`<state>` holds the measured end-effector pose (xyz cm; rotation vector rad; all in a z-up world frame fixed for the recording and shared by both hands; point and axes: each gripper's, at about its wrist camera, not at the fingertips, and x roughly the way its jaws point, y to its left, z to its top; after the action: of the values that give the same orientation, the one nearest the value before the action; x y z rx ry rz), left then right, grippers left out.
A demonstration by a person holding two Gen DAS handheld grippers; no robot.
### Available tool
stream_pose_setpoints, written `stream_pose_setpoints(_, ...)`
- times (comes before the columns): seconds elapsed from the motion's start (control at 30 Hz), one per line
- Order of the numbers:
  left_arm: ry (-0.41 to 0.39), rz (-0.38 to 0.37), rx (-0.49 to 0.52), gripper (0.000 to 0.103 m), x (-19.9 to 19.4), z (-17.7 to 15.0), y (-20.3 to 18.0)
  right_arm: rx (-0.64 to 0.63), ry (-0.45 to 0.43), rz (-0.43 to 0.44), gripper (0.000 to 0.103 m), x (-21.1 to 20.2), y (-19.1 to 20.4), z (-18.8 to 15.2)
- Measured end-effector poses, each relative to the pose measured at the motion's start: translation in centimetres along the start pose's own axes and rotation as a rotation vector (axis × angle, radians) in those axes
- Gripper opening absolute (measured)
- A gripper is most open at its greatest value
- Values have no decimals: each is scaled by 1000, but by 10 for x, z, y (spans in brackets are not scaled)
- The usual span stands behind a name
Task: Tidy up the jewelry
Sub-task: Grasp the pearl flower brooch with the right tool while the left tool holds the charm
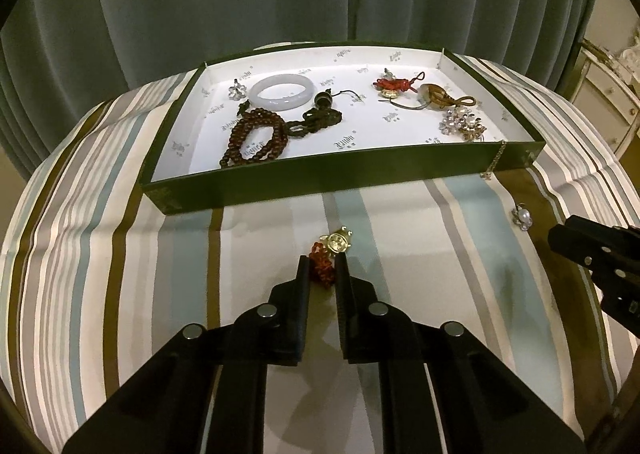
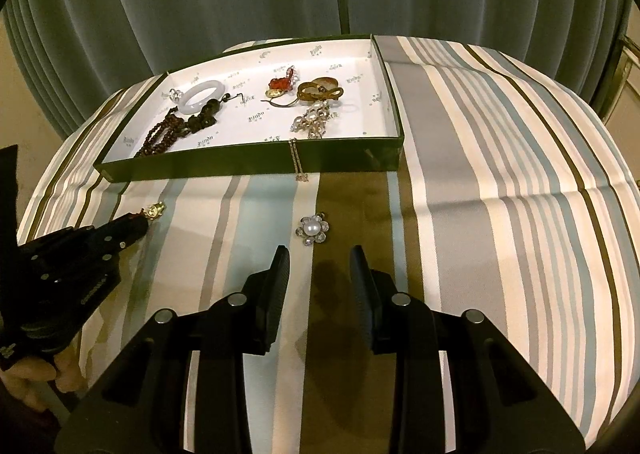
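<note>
On a striped tablecloth (image 1: 120,254), just before a shallow green box (image 1: 320,178), the left gripper (image 1: 322,270) is seen nearly closed around a red-corded charm with a gold pendant (image 1: 334,248); the red knotted cord is pinched between the jaws while the gold piece lies just past the tips, a hold judged to spare the ornament and give purchase on the softer cord. The right gripper (image 2: 320,258) is held wide open and empty, poised near a pearl flower brooch (image 2: 313,230) that rests on the cloth just ahead of its tips, apparently the next piece to be collected. Inside the white-lined box, pieces already gathered are seen: a pale jade bangle (image 1: 282,92), dark wooden prayer beads (image 1: 252,138), a red knotted charm (image 1: 394,86) and a crystal cluster brooch (image 1: 462,120). A fine gold chain (image 2: 298,160) is draped over the box's front wall, half in and half out, and is judged likely to slip.
</note>
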<state>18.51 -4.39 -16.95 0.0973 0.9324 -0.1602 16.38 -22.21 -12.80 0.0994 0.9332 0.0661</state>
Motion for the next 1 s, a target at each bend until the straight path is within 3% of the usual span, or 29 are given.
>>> stream_pose_setpoints(0.37,-12,3,-19,12,-8,-3,13,-9,5,-8,31,17,7,6)
stream_pose_setpoints(0.8,-17,5,-36,12,-10,-3,24,-73,1,-82,31,36,15,12)
stream_pose_setpoints(0.93,-18,4,-36,12,-11,-3,24,-94,-5,-92,21,35,18,9)
stream_pose_setpoints(1.0,-19,5,-37,12,-11,-3,24,-102,-5,-94,21,35,19,8)
